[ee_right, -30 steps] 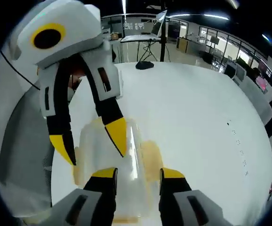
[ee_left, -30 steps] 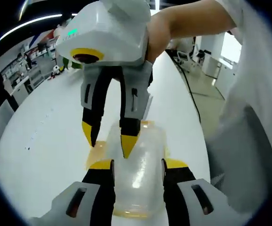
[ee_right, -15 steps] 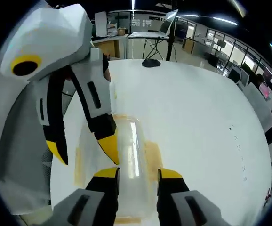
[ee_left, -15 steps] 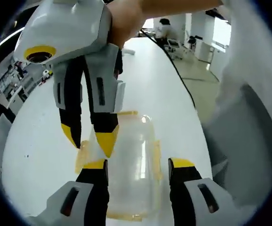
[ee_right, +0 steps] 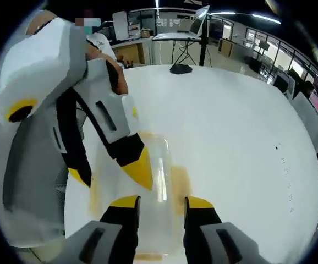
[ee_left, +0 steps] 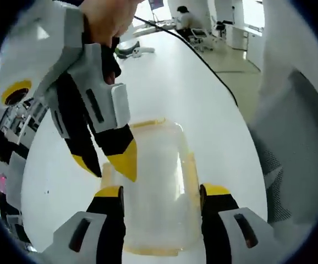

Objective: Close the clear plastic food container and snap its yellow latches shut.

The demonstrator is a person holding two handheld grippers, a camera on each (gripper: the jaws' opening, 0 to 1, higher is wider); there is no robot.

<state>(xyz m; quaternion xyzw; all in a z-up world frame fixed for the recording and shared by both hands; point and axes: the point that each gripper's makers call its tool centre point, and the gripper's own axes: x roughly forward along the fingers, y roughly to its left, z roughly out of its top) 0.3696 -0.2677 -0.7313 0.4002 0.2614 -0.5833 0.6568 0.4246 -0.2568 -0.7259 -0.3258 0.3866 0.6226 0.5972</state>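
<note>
— Nearest the cameras, how do the jaws stand?
— Both pairs are parted. The left gripper straddles the clear container, gripping nothing; the right gripper hangs over the same container, also gripping nothing.
— And the container?
— It sits on the white tabletop, with a yellow latch along its side.
— Farther off?
— A black cable crosses the tabletop, and a laptop on a stand stands past its far edge.

Both views close above container
</note>
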